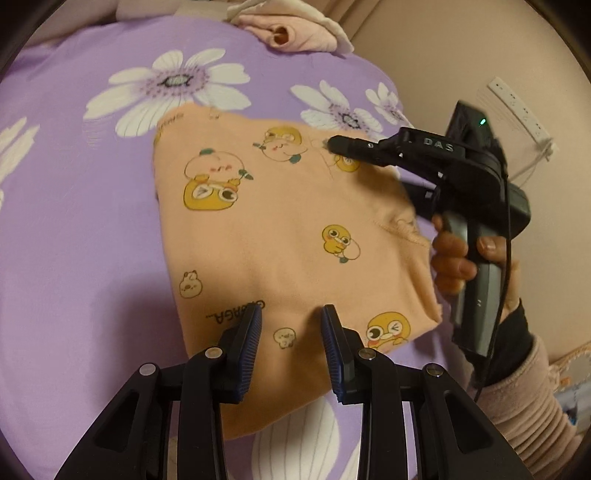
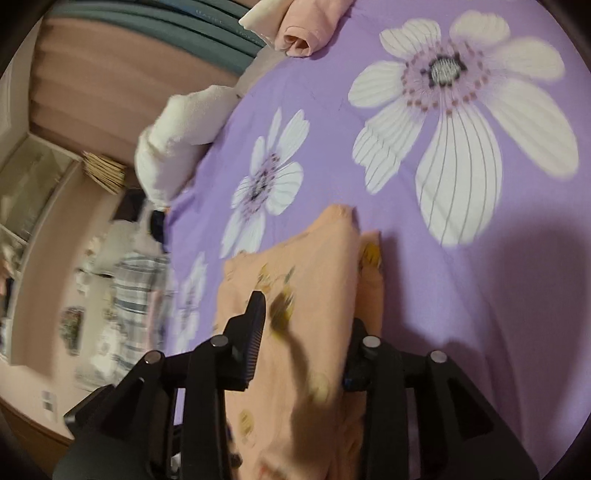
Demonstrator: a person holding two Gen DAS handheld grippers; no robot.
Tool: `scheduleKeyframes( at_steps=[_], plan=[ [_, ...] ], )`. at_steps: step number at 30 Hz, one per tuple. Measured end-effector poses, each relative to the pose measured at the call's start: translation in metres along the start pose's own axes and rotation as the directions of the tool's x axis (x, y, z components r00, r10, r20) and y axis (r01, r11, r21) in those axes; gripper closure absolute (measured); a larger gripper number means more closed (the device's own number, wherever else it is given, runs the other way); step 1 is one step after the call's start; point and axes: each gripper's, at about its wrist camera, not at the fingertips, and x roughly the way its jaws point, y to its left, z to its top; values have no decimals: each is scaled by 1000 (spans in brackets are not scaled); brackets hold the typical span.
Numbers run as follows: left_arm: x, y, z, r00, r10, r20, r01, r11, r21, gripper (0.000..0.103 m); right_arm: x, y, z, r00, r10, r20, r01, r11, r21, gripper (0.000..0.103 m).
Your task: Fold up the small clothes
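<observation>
Peach garment (image 1: pixel 280 236) on floral sheet (image 1: pixel 92 221); pink clothes (image 1: pixel 295 35) beyond.

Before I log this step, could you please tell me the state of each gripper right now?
Left gripper: open, empty, over the garment.
Right gripper: garment between its fingers; whether it grips cannot be told.

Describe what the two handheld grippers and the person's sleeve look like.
Both are black two-finger tools. The left gripper has ribbed dark-blue pads and silver pivot pins. The right gripper carries white "DAS" lettering, a small green light, a grey pistol handle and a thin black cable. The hand on it wears a ribbed pink sleeve over a dark cuff.
</observation>
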Motion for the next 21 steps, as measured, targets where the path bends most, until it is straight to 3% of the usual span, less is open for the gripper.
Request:
scheduleKeyframes(
  at_steps=[1, 4, 7, 9, 11, 13, 15, 17, 21],
  plan=[
    [-1, 1, 0, 1000, -7, 1, 7, 1000, -6, 72, -3, 7, 1, 998, -49, 34, 51, 997, -49, 92],
    [0, 1, 1, 1000, -14, -3, 14, 1000, -11, 72, -12, 17, 6, 991, -80, 110, 94, 987, -129, 93],
    [0, 0, 0, 1000, -11, -3, 11, 1000, -8, 72, -13, 15, 14, 973, -182, 141, 203, 967, -156, 88],
    [0, -1, 0, 1000, -7, -2, 7, 1000, -8, 72, -14, 6, 17, 958, -254, 135, 272, 953, -137, 85],
    [-1, -1, 0, 1000, -8, -2, 8, 1000, -11, 72, -27, 5, 14, 933, -311, 180, 337, 932, -136, 85],
    [0, 0, 0, 1000, -9, -4, 9, 1000, -13, 72, -42, 10, 8, 920, -320, 226, 358, 921, -155, 85],
    [0, -1, 0, 1000, -5, -2, 5, 1000, -14, 72, -56, 23, -2, 934, -273, 230, 321, 925, -205, 85],
    [0, 0, 0, 1000, -5, -2, 5, 1000, -14, 72, -70, 42, -22, 964, -188, 188, 237, 930, -282, 85],
    [0, -1, -1, 1000, -1, 3, 1, 1000, -16, 72, -71, 71, -60, 988, -115, 103, 146, 907, -395, 85]
  ],
)
